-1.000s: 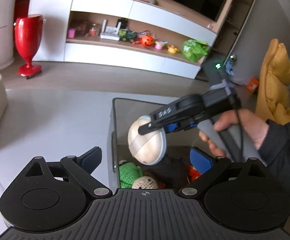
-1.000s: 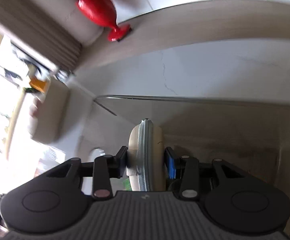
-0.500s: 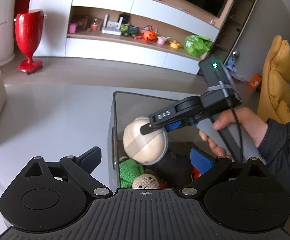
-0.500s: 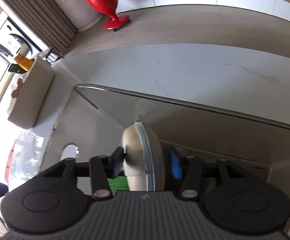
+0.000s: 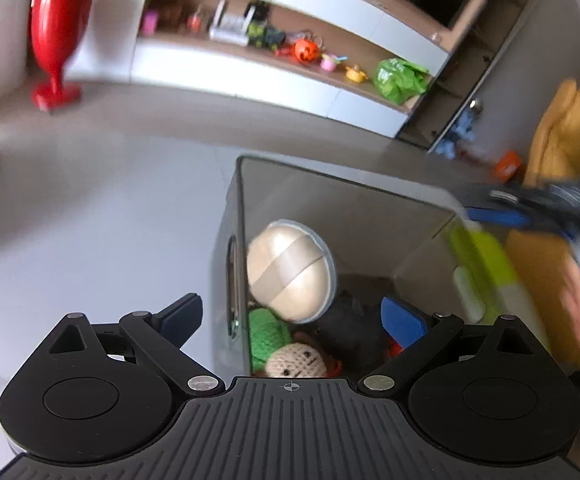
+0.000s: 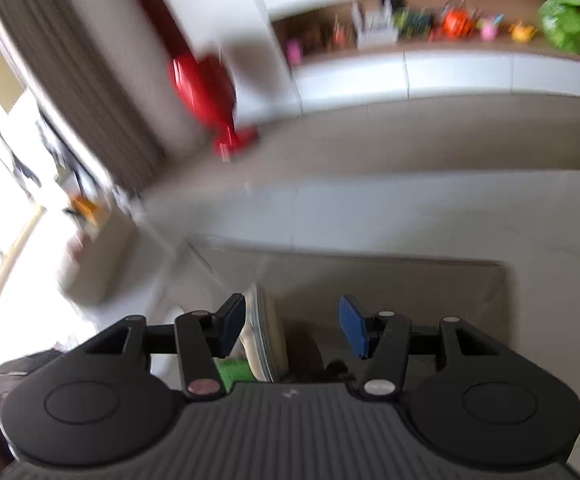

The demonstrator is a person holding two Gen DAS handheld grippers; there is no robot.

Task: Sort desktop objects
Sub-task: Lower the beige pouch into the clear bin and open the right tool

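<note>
We see the beige domed case point(image 5: 290, 274) lying released in the grey bin point(image 5: 330, 188) near its left wall, our right gripper point(image 6: 292, 326) spread empty; it looks light, smooth and slippery, best pinched across its flat faces.

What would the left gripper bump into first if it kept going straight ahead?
Probably the grey bin: the left gripper points down at its near corner, its jaws wide open and empty. Just past that edge lie the round cream toy and the knitted doll. Depth is unclear.
</note>
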